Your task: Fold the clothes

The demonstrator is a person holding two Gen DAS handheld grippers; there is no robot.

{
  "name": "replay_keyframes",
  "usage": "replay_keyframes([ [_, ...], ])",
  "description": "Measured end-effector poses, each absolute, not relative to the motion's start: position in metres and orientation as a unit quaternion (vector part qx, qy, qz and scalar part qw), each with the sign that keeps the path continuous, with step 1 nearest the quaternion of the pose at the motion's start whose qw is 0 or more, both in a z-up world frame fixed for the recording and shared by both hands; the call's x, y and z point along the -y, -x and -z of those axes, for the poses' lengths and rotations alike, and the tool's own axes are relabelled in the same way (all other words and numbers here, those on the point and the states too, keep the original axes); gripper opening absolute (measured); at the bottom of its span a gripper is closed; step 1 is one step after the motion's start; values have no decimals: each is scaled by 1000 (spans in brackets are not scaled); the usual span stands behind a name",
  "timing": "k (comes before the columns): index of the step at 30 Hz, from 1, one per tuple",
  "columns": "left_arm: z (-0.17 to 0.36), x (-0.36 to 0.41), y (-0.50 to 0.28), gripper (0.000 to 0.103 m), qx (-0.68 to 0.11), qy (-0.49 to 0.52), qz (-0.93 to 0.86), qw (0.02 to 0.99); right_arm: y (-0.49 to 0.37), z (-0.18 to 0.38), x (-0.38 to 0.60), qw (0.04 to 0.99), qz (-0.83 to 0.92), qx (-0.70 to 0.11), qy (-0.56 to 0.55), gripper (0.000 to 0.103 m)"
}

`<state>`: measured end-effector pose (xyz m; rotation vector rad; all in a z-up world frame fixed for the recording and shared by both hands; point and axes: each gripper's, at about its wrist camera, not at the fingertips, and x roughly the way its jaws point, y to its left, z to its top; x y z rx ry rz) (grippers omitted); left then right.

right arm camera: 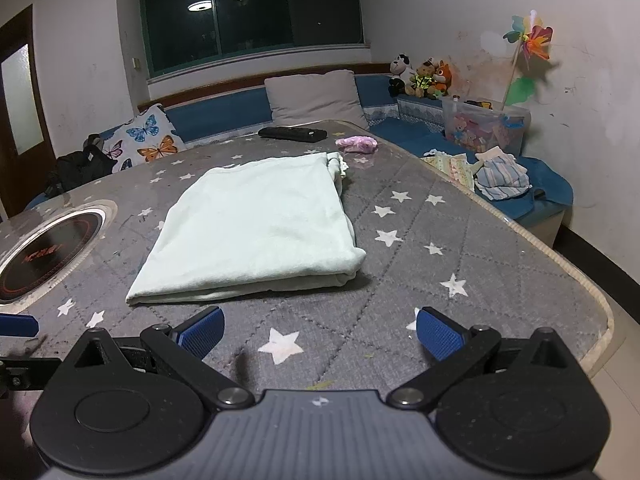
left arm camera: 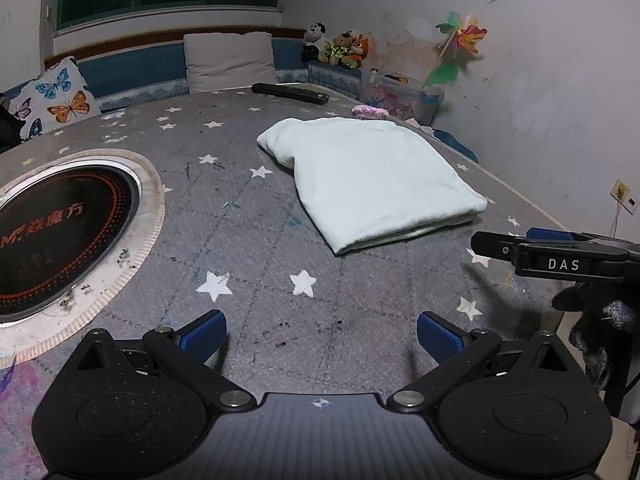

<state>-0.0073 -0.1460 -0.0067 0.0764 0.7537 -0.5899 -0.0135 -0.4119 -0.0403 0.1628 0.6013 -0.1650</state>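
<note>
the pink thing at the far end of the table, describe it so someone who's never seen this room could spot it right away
Start at the grey table with white stars and find the folded pale green cloth in its middle. Look past the cloth toward the far edge, where a long black remote lies. Just right of the remote sits the small crumpled pink cloth, the only pink, bunched-up item on the tabletop.

A pale mint folded garment (right arm camera: 256, 232) lies on a grey table cover (right arm camera: 460, 240) patterned with white stars.

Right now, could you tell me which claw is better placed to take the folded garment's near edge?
Right. The right claw faces the pale green folded garment directly, open; the left claw has it off to its right.
</note>
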Motion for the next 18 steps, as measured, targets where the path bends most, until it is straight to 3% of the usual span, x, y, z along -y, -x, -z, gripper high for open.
replay_keyframes([
  [18, 7, 154, -6, 103, -372, -40, 286, 882, 0, 46, 412, 945, 80, -308, -76, 103],
])
